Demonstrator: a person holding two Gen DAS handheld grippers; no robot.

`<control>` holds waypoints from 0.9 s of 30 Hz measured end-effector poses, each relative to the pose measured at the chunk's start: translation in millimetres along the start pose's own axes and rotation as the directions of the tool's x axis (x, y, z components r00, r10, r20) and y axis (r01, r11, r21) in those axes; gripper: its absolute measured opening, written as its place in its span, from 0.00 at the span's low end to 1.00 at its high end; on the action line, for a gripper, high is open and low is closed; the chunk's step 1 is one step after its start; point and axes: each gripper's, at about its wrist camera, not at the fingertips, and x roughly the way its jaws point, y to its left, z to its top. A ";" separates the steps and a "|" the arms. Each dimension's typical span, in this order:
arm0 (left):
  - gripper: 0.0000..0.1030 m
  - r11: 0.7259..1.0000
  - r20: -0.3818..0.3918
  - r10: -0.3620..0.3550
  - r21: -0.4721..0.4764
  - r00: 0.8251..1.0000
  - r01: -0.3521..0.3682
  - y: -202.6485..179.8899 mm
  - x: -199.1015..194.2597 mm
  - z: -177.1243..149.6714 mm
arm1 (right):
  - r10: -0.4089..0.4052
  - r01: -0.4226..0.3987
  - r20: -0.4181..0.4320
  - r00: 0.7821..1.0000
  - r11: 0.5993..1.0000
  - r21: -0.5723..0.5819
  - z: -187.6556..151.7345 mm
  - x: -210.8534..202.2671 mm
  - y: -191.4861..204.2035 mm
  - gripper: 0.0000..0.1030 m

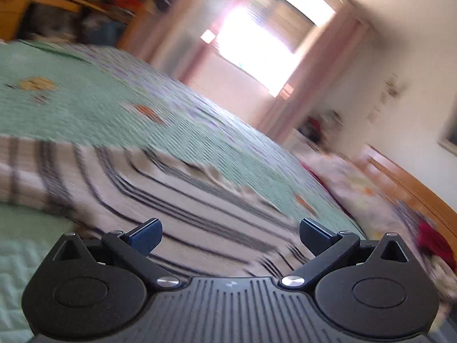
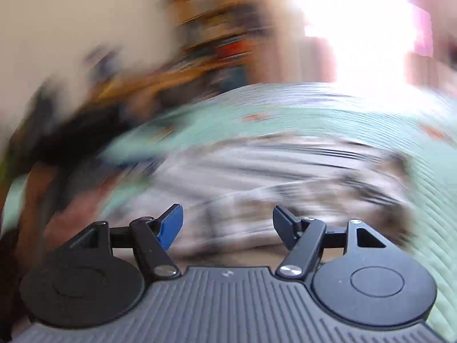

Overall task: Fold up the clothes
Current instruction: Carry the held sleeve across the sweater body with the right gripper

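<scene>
Nearest the lens in the left wrist view, the left gripper stands wide, its blue pads well apart with nothing between them. Just beyond it, from nine o'clock across to about three, lies the shirt, pale with dark stripes, spread low on the green quilt. Its far edge is rumpled near one o'clock of the gripper, and a fold of cloth rises at the far left. At two o'clock a pillow sits against the wooden headboard, with something red at three.

In the right wrist view, the right gripper also stands wide and holds nothing; the shirt is a heavy blur from eleven to two o'clock on the quilt.

The shirt's long axis seems to run left to right across the left view, the stripes bending round toward the gripper; which end is collar and which is hem I cannot tell.

Risks, as I judge them: with both tools empty and the views smeared, the next grasp could land on the quilt as well as the shirt and drag both. A pinch on the rumpled far edge might catch one layer only, so the fold comes out crooked. Any fold already laid could slide open on the ribbed quilt if one hand pulls before the other.
</scene>
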 end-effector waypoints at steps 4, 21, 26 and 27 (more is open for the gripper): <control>0.99 0.994 -0.023 0.091 0.054 0.996 -0.090 -3.8 11.3 -7.6 | -0.038 0.021 0.028 0.999 0.894 0.448 1.2 1.2 -79.0 0.69; 0.99 0.930 -0.105 0.306 0.246 0.946 -0.273 -48.6 -10.6 -15.0 | -0.043 -0.001 0.037 0.998 0.644 0.765 -28.6 -2.9 -147.8 0.69; 0.98 0.852 -0.159 0.438 0.387 0.885 -0.352 -57.5 15.2 -50.4 | -0.064 0.004 0.048 0.997 0.635 0.773 -26.1 3.8 -150.8 0.72; 0.98 0.850 -0.176 0.450 0.384 0.876 -0.359 -54.3 19.5 -52.1 | -0.062 0.003 0.048 0.997 0.649 0.761 -23.2 9.7 -150.5 0.72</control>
